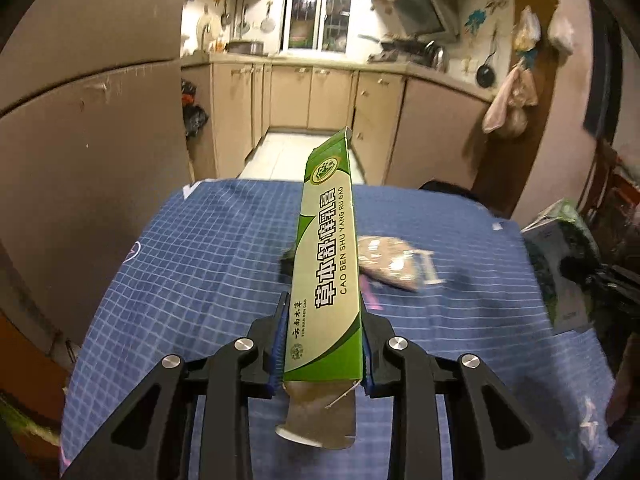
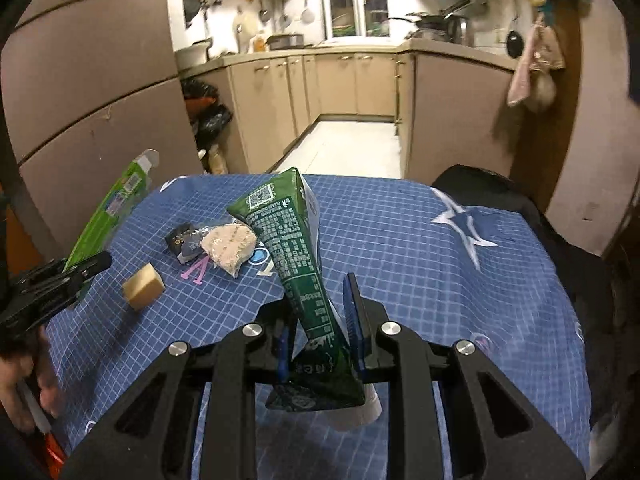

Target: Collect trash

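blue checked tablecloth (image 2: 400, 240) | beige kitchen cabinets (image 2: 340, 80) | window (image 1: 320, 4) | hanging towel (image 2: 524, 76)

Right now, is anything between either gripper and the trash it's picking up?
No. The left gripper is shut on the light green box, the right gripper on the crushed dark green carton.

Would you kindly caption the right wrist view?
Right hand-held gripper clamps a crushed green carton above the blue checked tablecloth.

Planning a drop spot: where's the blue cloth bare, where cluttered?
Bare: the right side around the white star, and the near left below the tan block. Crowded: centre-left, where the black wrapper and grain packet lie.
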`<state>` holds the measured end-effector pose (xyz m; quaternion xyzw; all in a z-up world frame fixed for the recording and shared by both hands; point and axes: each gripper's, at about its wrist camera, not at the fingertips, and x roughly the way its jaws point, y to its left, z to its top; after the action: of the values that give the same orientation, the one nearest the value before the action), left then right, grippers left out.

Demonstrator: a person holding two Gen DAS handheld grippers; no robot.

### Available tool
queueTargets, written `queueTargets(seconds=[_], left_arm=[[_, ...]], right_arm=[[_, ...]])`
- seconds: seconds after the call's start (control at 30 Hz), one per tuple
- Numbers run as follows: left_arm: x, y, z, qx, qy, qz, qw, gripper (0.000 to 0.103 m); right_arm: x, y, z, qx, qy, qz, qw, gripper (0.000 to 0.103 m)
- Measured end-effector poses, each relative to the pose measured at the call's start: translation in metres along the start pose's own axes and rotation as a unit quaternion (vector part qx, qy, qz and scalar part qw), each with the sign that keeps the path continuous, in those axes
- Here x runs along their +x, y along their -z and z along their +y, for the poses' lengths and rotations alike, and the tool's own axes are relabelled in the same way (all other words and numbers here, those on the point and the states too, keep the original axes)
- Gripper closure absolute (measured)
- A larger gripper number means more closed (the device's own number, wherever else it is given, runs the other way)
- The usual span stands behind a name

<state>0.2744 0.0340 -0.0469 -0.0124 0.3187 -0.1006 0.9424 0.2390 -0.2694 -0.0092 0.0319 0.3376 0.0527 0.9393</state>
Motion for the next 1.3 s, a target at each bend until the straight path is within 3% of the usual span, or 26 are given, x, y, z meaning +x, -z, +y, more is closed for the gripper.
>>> queueTargets(seconds=[0.27, 0.67, 0.8, 0.83, 1.0, 1.1, 1.17, 1.2, 1.23, 1.3], left_arm=[[-0.053, 0.021, -0.056, 0.011, 0.017, -0.041, 0.999, 0.073], [-0.1, 0.022, -0.14, 0.052, 0.049, -0.073, 0.9948, 0.073], [-0.111, 0.025, -0.17, 0.07, 0.063, -0.079, 0.9924, 0.073], [-0.113, 0.026, -0.178, 0.076, 0.065, -0.081, 0.9917, 0.073], [-0.11, 0.032, -0.204, 0.088, 0.07, -0.075, 0.9908, 0.073], [-0.107, 0.034, -0.21, 0.09, 0.073, -0.07, 0.9908, 0.073], [-0.104, 0.035, -0.21, 0.092, 0.079, -0.065, 0.9905, 0.073], [-0.104, 0.037, -0.214, 0.099, 0.079, -0.064, 0.9899, 0.073], [-0.102, 0.038, -0.218, 0.104, 0.081, -0.063, 0.9893, 0.073], [-0.097, 0.038, -0.222, 0.103, 0.086, -0.055, 0.9894, 0.073]], right_arm=[[-0.045, 0.02, -0.009, 0.015, 0.041, -0.038, 0.998, 0.082], [-0.112, 0.043, -0.036, 0.031, 0.084, -0.084, 0.992, 0.082], [-0.135, 0.051, -0.056, 0.043, 0.1, -0.097, 0.989, 0.095], [-0.139, 0.052, -0.062, 0.045, 0.096, -0.094, 0.99, 0.103], [-0.133, 0.067, -0.1, 0.073, 0.067, -0.05, 0.994, 0.103], [-0.145, 0.082, -0.126, 0.099, 0.04, -0.056, 0.993, 0.102], [-0.151, 0.095, -0.15, 0.12, 0.041, -0.042, 0.991, 0.093], [-0.153, 0.103, -0.162, 0.132, 0.047, -0.032, 0.99, 0.075], [-0.153, 0.111, -0.172, 0.145, 0.056, -0.025, 0.988, 0.049], [-0.146, 0.129, -0.187, 0.18, 0.07, -0.007, 0.981, 0.036]])
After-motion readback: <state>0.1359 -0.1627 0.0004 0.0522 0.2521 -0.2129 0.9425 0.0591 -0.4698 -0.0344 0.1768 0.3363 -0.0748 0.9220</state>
